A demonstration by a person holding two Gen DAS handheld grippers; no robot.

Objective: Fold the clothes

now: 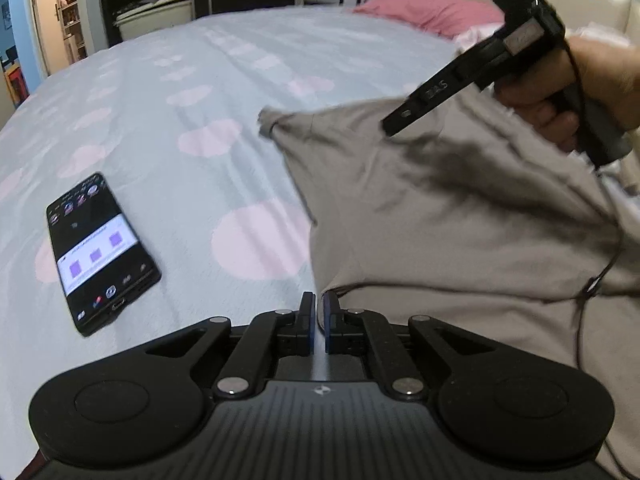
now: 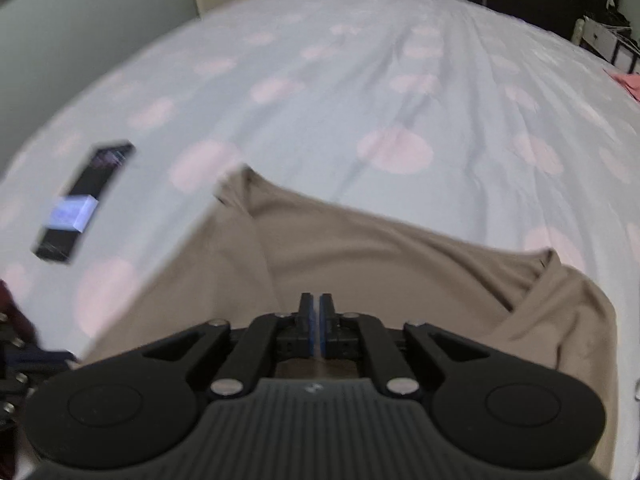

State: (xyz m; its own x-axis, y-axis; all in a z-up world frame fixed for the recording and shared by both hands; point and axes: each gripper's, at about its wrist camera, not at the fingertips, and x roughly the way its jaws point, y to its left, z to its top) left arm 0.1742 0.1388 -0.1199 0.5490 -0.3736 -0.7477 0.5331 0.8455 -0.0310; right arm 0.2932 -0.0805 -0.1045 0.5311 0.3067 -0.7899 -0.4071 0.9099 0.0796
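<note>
Off to the left of the left gripper (image 1: 319, 312), a phone (image 1: 102, 254) lies on the bed (image 1: 240, 80), so any fold should fall away from it. At that gripper's tips, the jaws are drawn together, seemingly pinching the near edge of the tan shirt (image 1: 440, 220), which spreads ahead and to the right. Further right, the right gripper (image 2: 316, 316) hovers over the same shirt, jaws nearly together with nothing clearly between them; it would do well to take a firm hold before lifting evenly.
</note>
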